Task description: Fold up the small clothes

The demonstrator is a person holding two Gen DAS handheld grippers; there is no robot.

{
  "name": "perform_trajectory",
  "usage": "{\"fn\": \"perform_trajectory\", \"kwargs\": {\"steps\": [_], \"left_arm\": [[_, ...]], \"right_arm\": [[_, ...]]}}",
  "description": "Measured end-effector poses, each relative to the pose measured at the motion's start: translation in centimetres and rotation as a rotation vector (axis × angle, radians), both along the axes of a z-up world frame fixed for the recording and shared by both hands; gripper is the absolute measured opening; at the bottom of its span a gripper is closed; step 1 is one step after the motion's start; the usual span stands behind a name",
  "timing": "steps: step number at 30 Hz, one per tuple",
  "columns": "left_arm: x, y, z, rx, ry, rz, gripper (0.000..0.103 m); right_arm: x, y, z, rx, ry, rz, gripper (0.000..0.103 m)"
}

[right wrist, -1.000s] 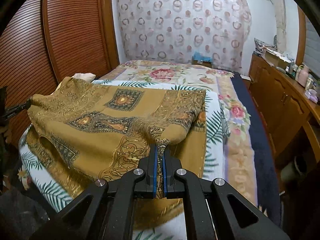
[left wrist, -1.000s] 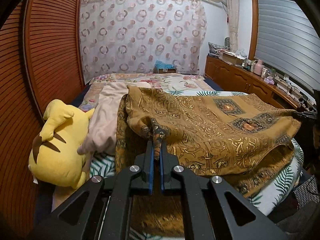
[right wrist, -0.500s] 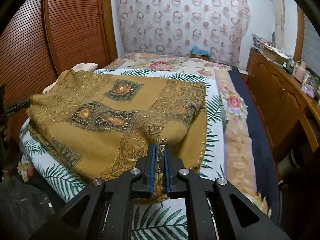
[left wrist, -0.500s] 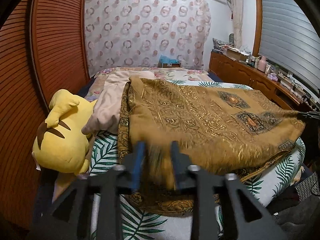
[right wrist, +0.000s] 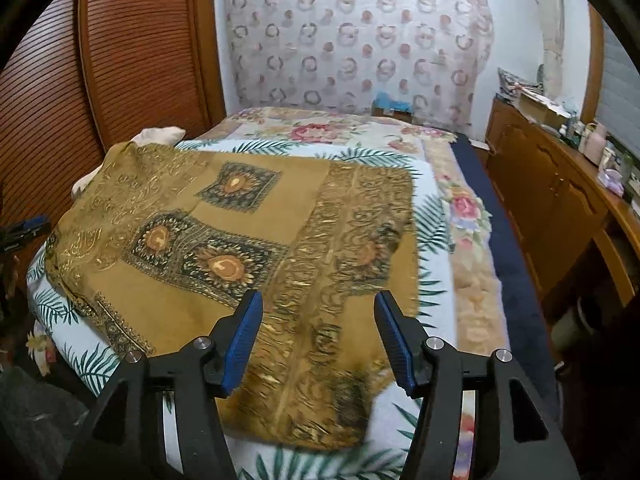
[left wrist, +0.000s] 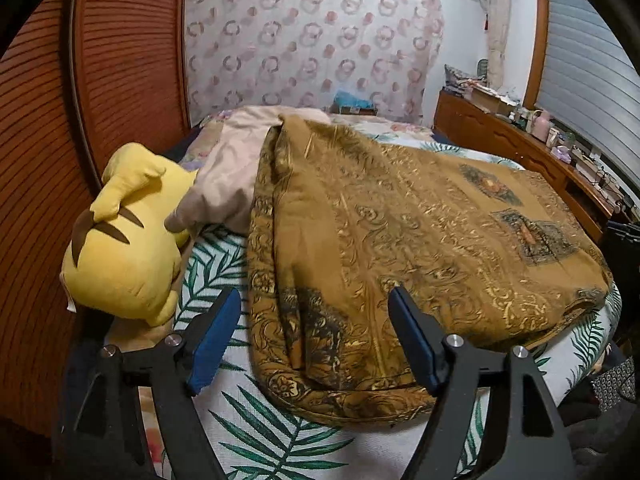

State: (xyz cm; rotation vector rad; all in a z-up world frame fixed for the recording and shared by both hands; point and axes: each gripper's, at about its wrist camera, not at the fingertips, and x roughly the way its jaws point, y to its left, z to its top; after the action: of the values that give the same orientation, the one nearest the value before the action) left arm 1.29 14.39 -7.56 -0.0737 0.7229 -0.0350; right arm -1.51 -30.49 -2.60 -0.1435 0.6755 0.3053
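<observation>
We see a bedroom. A louvred wooden wardrobe door (left wrist: 120, 60) fills the left of both views, reddish brown. At top centre, a sheer curtain (right wrist: 352, 40) printed with rings and dots hangs across the far wall. A bed (right wrist: 460, 216) fills the middle, its spread floral at the far end and palm-leaved nearer us. Along the right runs a low wooden cabinet (right wrist: 552, 200) with cluttered things on top, and above it, at the upper right of the left view, a slatted window blind (left wrist: 588, 72). White wall (left wrist: 460, 56) shows beside the curtain.
</observation>
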Motion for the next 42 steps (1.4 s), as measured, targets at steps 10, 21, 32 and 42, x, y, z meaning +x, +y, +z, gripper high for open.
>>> {"fn": "perform_trajectory", "kwargs": {"steps": [10, 21, 32, 42], "left_arm": [[0.1, 0.5, -1.2, 0.016, 0.036, 0.012, 0.077], [0.3, 1.2, -3.1, 0.002, 0.091, 0.029, 0.077], [0.5, 1.5, -3.2, -0.005, 0.079, 0.025, 0.077], [0.9, 0.9, -2.7, -0.040, 0.084, -0.045, 0.037]], "right_arm": [[3.4, 4.4, -2.7, 0.028, 0.060, 0.077, 0.060], [6.2, 6.9, -4.9, -0.030, 0.113, 0.095, 0.061], [5.8, 8.2, -5.8, -0.087, 0.084, 0.150, 0.084], [5.9, 8.4, -5.8, -0.084, 0.084, 0.154, 0.085]]}}
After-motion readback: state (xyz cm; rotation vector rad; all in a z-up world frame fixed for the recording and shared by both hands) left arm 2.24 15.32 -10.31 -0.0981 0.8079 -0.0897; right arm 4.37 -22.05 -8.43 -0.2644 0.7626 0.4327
